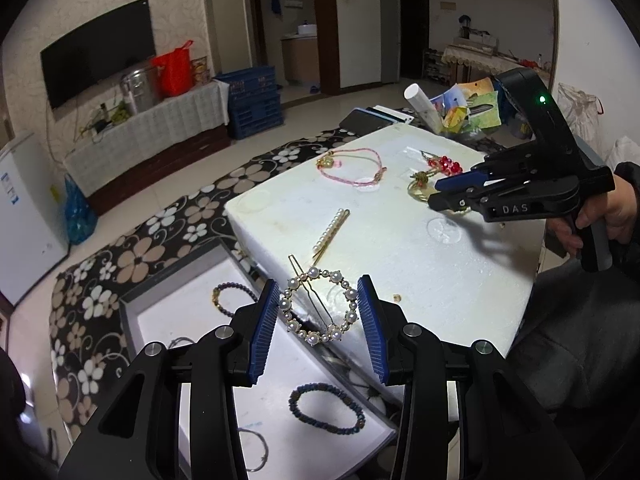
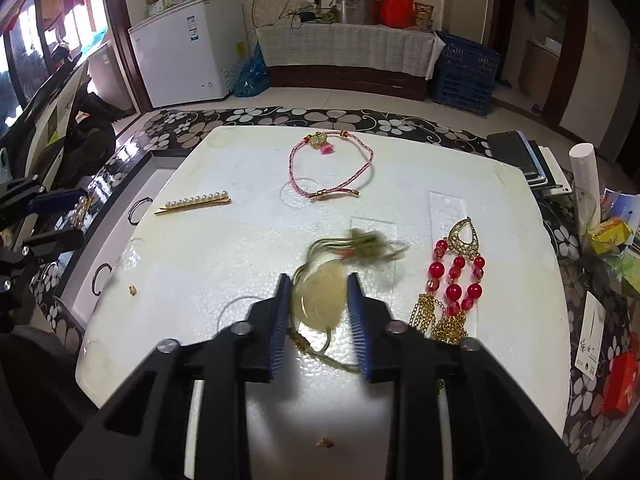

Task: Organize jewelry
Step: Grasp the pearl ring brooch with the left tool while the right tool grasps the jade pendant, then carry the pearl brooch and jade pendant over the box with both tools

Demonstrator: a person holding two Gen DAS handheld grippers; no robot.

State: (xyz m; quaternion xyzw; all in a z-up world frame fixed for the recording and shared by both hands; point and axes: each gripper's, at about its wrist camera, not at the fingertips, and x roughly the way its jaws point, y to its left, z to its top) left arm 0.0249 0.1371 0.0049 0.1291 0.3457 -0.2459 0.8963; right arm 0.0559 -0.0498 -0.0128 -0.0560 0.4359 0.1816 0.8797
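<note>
1. Pearl and gold wire: the round pearl hair clip [image 1: 318,307] sits clamped across its width between the blue pads of my left gripper [image 1: 319,320], lifted over the near edge of the white foam bench [image 1: 420,264]. Gripping it by the outer rim keeps the ring flat and the clasp bar free.
2. The grey-rimmed tray [image 1: 132,312] lies just below and to the left of that clip, already carrying a blue beaded bracelet [image 1: 326,408] and a darker one [image 1: 230,298], so I judge the clip is bound for it.
3. My right gripper [image 2: 316,300] straddles the pale jade-like disc pendant [image 2: 320,298] with its olive cord [image 2: 360,246]. The fingers [image 2: 282,312] are close in at both edges, but I cannot tell if they truly bite; the cord is blurred.
4. Taking the disc and not the loose cord gives a firm hold, and the cord can trail.
5. Left on the bench, well apart from each other: the pearl bar hairpin [image 2: 194,202], the pink cord bracelet [image 2: 330,168] and the red bead earring [image 2: 456,280] just beside the pendant.
</note>
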